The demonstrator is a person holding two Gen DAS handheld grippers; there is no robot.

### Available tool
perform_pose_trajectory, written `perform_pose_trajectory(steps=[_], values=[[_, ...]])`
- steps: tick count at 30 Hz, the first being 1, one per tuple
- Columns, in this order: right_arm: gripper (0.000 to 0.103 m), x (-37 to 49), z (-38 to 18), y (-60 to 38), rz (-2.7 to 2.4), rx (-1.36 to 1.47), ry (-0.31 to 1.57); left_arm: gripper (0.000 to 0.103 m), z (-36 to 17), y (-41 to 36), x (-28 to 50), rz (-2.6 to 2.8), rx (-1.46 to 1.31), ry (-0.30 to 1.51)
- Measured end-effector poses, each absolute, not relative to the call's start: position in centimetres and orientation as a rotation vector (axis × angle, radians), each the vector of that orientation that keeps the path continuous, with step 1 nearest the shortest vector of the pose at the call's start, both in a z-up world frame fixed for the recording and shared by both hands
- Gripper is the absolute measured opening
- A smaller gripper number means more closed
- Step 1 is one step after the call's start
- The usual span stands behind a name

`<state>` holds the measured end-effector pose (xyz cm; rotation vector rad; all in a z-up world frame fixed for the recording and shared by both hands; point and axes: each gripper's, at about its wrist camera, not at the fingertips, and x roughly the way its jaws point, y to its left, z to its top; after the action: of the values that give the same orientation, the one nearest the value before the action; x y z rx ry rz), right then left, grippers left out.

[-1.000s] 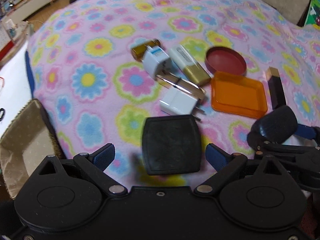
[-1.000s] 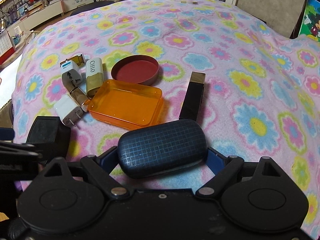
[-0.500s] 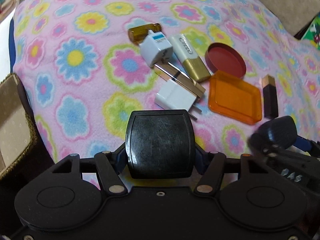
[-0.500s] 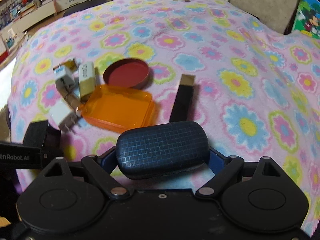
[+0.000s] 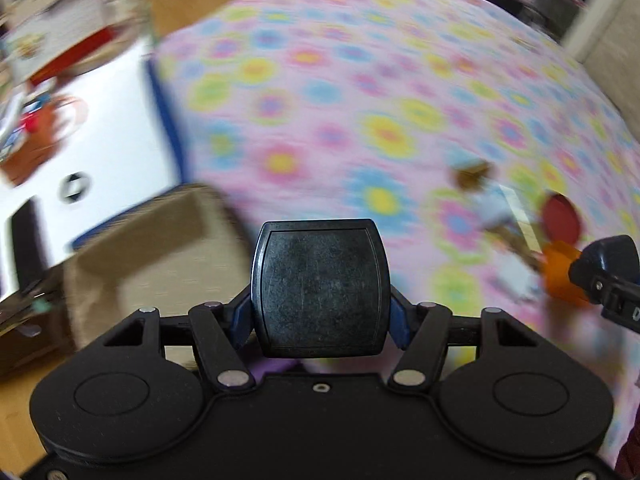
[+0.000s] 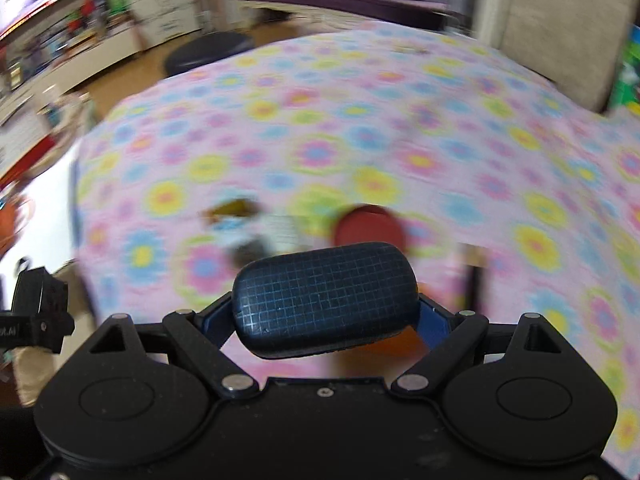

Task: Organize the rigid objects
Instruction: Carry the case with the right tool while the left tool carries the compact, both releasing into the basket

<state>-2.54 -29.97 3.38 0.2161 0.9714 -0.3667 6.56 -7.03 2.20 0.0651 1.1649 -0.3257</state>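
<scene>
Left gripper (image 5: pixel 320 320): clamped on black square case (image 5: pixel 320 288), held aloft, near beige basket (image 5: pixel 160 256) at left.
Right gripper (image 6: pixel 324 320): clamped on dark blue gridded case (image 6: pixel 324 300), above floral blanket (image 6: pixel 360 128).
Red round lid (image 6: pixel 370 226) on blanket, far of blue case.
Remaining items blurred.

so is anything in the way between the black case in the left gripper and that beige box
Nothing visible. The left gripper holds the black case, and the beige box sits open just ahead to its left, though the view is blurred.
</scene>
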Motion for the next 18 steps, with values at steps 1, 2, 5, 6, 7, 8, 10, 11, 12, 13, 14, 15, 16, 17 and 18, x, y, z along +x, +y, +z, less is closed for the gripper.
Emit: perform_pose_trajectory(steps=[1, 2, 5, 6, 7, 8, 10, 11, 12, 13, 14, 15, 16, 17, 18], values=[[0.091, -1.4, 3.3, -28.4, -0.325, 0.212, 0.978, 0.059, 2.2, -5.6, 7.1, -0.292, 0.056, 1.17], [0.091, -0.3, 3.1, -26.9, -0.283, 0.212, 0.985, 0.059, 2.1, -4.3, 7.6, -0.258, 0.051, 1.173], [0.091, 2.8, 2.4, -22.3, -0.164, 0.217, 1.015, 0.059, 2.0, -0.4, 9.0, -0.161, 0.039, 1.179], [0.091, 3.6, 2.1, -20.9, -0.13, 0.217, 1.025, 0.059, 2.0, 0.7, 9.5, -0.132, 0.034, 1.186], [0.091, 4.5, 1.9, -19.4, -0.102, 0.214, 1.033, 0.059, 1.9, 1.6, 9.9, -0.106, 0.031, 1.192], [0.091, 5.2, 1.7, -17.9, -0.077, 0.206, 1.037, 0.059, 1.8, 2.4, 10.2, -0.083, 0.032, 1.194], [0.091, 6.3, 1.3, -15.3, -0.034, 0.191, 1.045, 0.059, 1.6, 4.1, 10.7, -0.042, 0.034, 1.187], [0.091, 6.8, 0.9, -14.2, -0.016, 0.185, 1.052, 0.059, 1.3, 4.8, 10.8, -0.022, 0.033, 1.184], [0.091, 7.3, 0.5, -13.2, -0.001, 0.179, 1.06, 0.059, 1.0, 5.5, 11.0, -0.003, 0.021, 1.186], [0.091, 7.7, 0.1, -12.3, 0.013, 0.175, 1.071, 0.059, 0.6, 6.3, 11.0, 0.006, 0.003, 1.193], [0.091, 8.1, -0.5, -11.4, 0.023, 0.171, 1.083, 0.059, 0.0, 7.0, 11.1, 0.009, -0.016, 1.211], [0.091, 8.4, -1.1, -10.8, 0.031, 0.169, 1.097, 0.059, -0.5, 7.4, 11.3, 0.008, -0.038, 1.235], [0.091, 8.7, -1.6, -10.2, 0.038, 0.167, 1.108, 0.059, -0.8, 7.9, 11.4, 0.006, -0.057, 1.255], [0.091, 8.8, -2.0, -9.5, 0.04, 0.165, 1.117, 0.059, -1.1, 8.2, 11.4, 0.004, -0.068, 1.271], [0.091, 9.0, -2.5, -9.1, 0.039, 0.161, 1.127, 0.059, -1.4, 8.6, 11.3, 0.006, -0.069, 1.28]])
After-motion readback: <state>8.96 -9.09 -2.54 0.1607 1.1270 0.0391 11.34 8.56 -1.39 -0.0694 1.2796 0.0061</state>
